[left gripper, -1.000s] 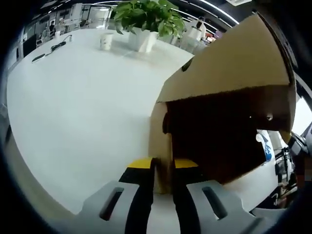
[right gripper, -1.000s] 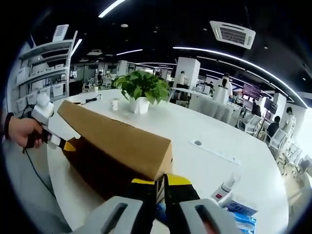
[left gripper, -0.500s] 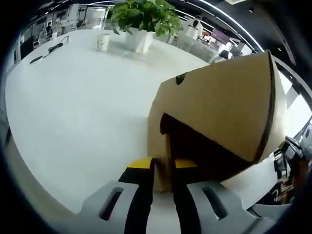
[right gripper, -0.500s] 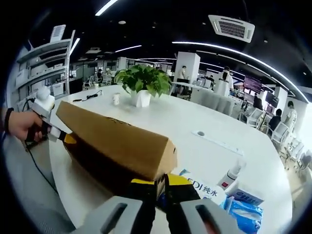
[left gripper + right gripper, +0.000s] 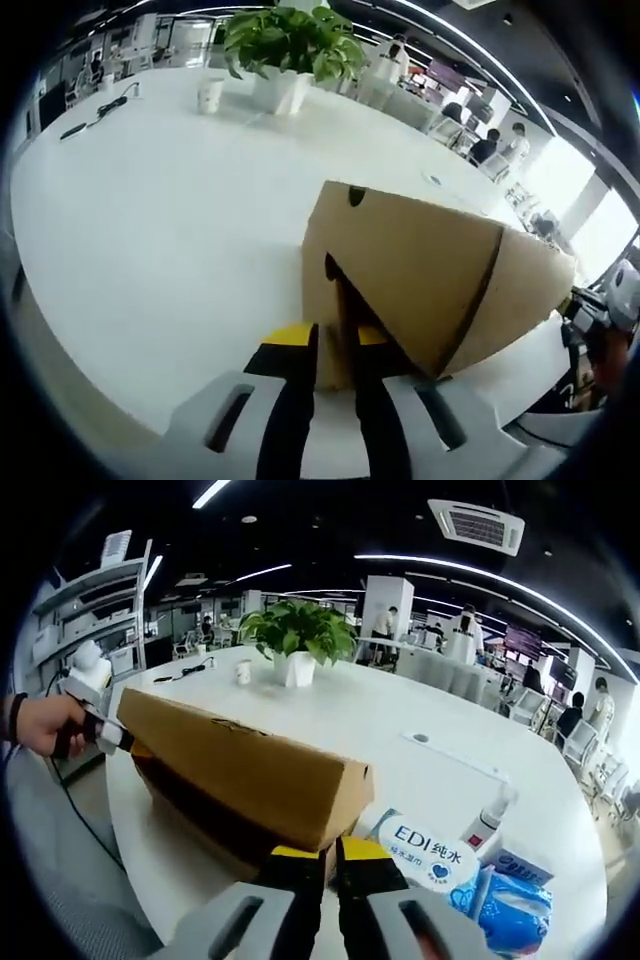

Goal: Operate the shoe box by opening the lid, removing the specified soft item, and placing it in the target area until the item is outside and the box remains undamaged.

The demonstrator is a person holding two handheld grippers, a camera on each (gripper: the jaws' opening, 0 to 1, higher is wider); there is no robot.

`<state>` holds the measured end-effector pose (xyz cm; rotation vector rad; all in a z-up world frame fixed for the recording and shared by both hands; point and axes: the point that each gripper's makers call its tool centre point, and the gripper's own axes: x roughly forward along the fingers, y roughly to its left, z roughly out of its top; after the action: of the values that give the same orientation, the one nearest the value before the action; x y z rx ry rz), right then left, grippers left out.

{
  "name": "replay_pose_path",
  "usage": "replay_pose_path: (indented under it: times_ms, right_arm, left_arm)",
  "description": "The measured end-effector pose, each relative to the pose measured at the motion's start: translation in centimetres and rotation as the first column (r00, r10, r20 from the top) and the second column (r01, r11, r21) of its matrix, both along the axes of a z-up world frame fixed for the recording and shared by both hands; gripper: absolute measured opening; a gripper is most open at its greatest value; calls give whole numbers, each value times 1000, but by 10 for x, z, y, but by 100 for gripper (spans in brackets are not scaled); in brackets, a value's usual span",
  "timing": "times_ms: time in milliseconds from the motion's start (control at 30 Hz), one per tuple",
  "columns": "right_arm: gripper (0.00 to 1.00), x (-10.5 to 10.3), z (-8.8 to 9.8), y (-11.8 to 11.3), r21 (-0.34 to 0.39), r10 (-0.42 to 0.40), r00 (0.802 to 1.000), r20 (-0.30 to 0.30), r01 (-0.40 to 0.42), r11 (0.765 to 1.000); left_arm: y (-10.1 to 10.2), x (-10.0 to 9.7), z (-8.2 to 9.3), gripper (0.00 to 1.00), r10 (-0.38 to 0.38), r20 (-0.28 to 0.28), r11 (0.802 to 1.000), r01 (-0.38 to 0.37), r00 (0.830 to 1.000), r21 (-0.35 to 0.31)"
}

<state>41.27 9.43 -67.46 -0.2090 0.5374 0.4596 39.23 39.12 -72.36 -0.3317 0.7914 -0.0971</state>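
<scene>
Our left gripper pinches box end wall; our right gripper pinches opposite corner. Lid slightly raised. Wipes pack right of box; potted plant beyond box on table.

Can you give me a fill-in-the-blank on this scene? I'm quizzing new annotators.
1. Each gripper's jaws are shut on a wall of the ____ shoe box.
2. The lid is tilted, not fully ____.
3. The plant stands in a ____ pot.
4. The pack marked EDI lies beside the right gripper, on the ____.

Missing words: cardboard; closed; white; table
</scene>
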Motion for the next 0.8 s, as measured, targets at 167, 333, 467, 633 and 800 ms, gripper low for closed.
replay_pose_path:
  times_ms: [167, 333, 467, 633, 800]
  right_arm:
    - [0, -3, -2, 0, 4, 6, 1000, -8, -6, 1000]
    - [0, -5, -3, 0, 11, 9, 1000, -12, -9, 1000]
    - [0, -6, -5, -2, 7, 12, 1000, -18, -12, 1000]
    - [0, -9, -8, -5, 19, 2, 1000, -27, -1, 1000]
    - [0, -11, -11, -6, 19, 6, 999, -35, -6, 1000]
  left_arm:
    - [4, -4, 8, 12, -9, 13, 1000, 9, 1000, 8]
    - [8, -9, 15, 12, -19, 27, 1000, 18, 999, 15]
    - [9, -15, 20, 12, -49, 42, 998, 47, 998, 49]
    - [13, -21, 22, 11, -65, 45, 995, 61, 997, 79]
    - [13, -28, 25, 11, -78, 48, 993, 73, 996, 87]
